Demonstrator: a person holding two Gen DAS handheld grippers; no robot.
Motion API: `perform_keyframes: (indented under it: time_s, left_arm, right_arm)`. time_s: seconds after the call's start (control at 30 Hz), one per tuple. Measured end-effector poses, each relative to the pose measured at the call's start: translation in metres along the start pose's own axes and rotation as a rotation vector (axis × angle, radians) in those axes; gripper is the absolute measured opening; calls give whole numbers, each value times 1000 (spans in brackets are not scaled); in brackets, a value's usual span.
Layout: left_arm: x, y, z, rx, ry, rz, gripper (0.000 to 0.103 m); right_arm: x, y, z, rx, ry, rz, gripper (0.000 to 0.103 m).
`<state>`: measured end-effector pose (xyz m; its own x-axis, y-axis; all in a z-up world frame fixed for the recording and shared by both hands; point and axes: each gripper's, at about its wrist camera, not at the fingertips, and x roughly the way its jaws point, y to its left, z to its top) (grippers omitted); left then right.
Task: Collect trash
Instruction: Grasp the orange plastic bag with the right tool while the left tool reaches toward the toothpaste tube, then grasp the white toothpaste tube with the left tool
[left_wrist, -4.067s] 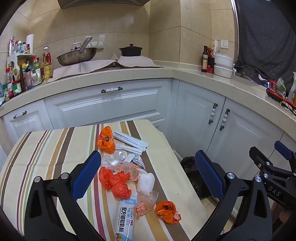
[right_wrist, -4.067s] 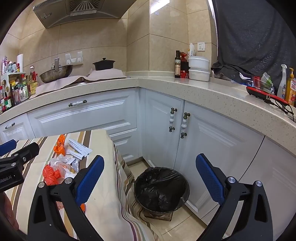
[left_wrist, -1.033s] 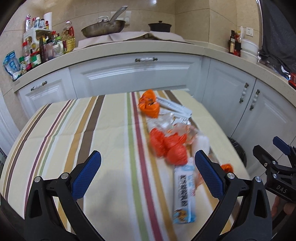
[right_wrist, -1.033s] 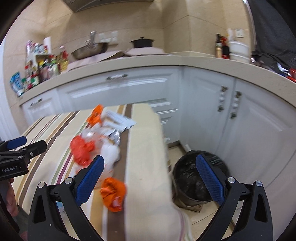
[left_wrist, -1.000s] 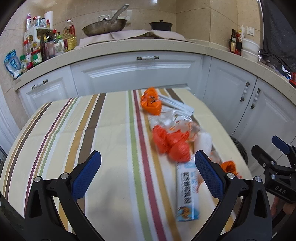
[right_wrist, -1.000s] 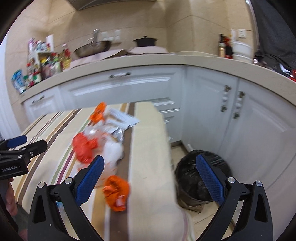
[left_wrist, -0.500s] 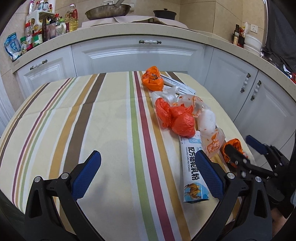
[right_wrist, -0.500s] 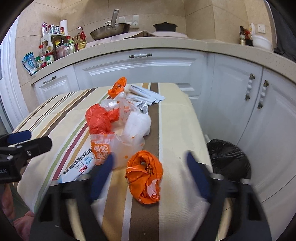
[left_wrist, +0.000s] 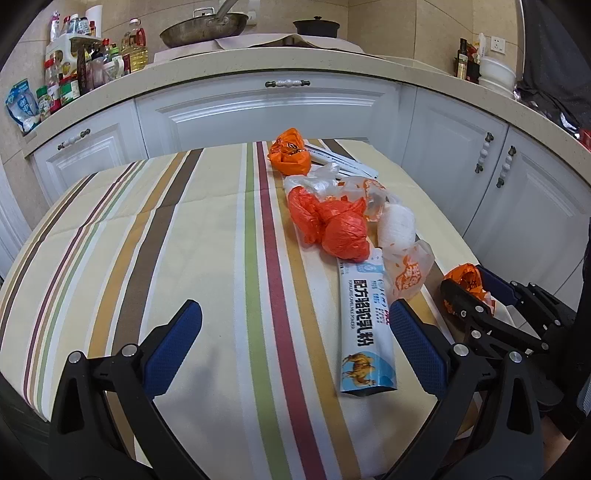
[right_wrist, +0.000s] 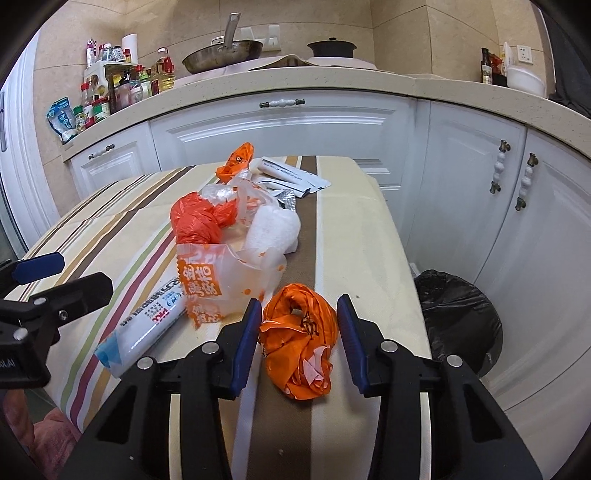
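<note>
Presently the right tongs (right_wrist: 299, 321), jaws just closing, straddle the orange wrapper (right_wrist: 301, 339) at 6 o'clock on the bench (right_wrist: 354, 236), pads not visibly pressing; left tongs (left_wrist: 295, 332) released

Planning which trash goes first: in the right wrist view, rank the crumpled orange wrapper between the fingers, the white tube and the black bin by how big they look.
1. Black bin
2. White tube and crumpled orange wrapper: about alike, and the wrapper sits nearest the camera, so unsure.
</note>
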<state>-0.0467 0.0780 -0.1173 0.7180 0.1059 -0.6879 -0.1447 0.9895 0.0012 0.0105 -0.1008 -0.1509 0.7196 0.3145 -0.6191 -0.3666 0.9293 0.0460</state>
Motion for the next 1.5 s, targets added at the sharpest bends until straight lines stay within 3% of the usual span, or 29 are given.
perform_keyframes:
  time_s: [0.23,0.3,0.47,0.77,0.97,1.5]
  left_arm:
    - [5,-23,-7,67,6,13,96]
    - [9,-27,-10,78,21,18,85]
    - [19,-34,-16,73,48,18,76]
    - [20,-39,-23,76,60,-38,32]
    - [10,-35,-24,67,37,-37,24]
    - [-35,-8,-26,-6,-77,5,17]
  right_arm:
    - [-16,-12,-1,21,-34,-28,42]
    - [-21,-17,-1,35,-43,-30,42]
    - [-31,-25,-3,54,-64,-35,42]
    - [-40,-31,-7,80,-85,-44,42]
    - [-42,-28,-9,72,-86,-56,42]
    - [-57,-15,-8,30,-125,-69,42]
